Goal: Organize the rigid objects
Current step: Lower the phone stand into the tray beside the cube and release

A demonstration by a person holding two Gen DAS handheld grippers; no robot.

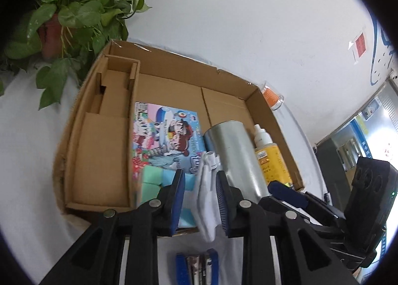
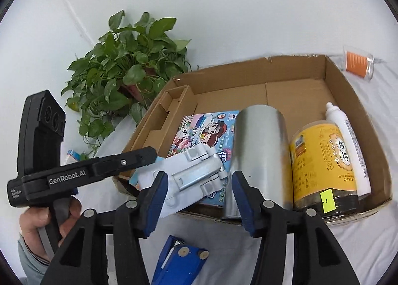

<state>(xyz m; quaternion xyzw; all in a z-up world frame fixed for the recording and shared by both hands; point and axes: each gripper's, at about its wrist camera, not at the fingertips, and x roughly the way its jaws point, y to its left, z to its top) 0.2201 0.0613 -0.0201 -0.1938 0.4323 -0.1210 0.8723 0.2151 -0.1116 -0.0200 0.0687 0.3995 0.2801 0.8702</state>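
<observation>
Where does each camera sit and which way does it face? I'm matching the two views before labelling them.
Left wrist: sits on the left gripper, facing along its fingers into the cardboard box; the right gripper's body shows at right.
Right wrist: sits on the right gripper, facing the same box from the near right; the left gripper and the hand holding it show at left.
Shared: box, silver can, white folding stand, plant.

This looks like an office or lab corner: a counter (image 2: 248, 255) draped in white cloth stands against a plain white wall (image 1: 248, 23), a potted pothos (image 2: 129, 68) sits left of the cardboard box (image 2: 358, 100), and glazed doors with posters (image 1: 368, 120) lie to the box's right.
</observation>
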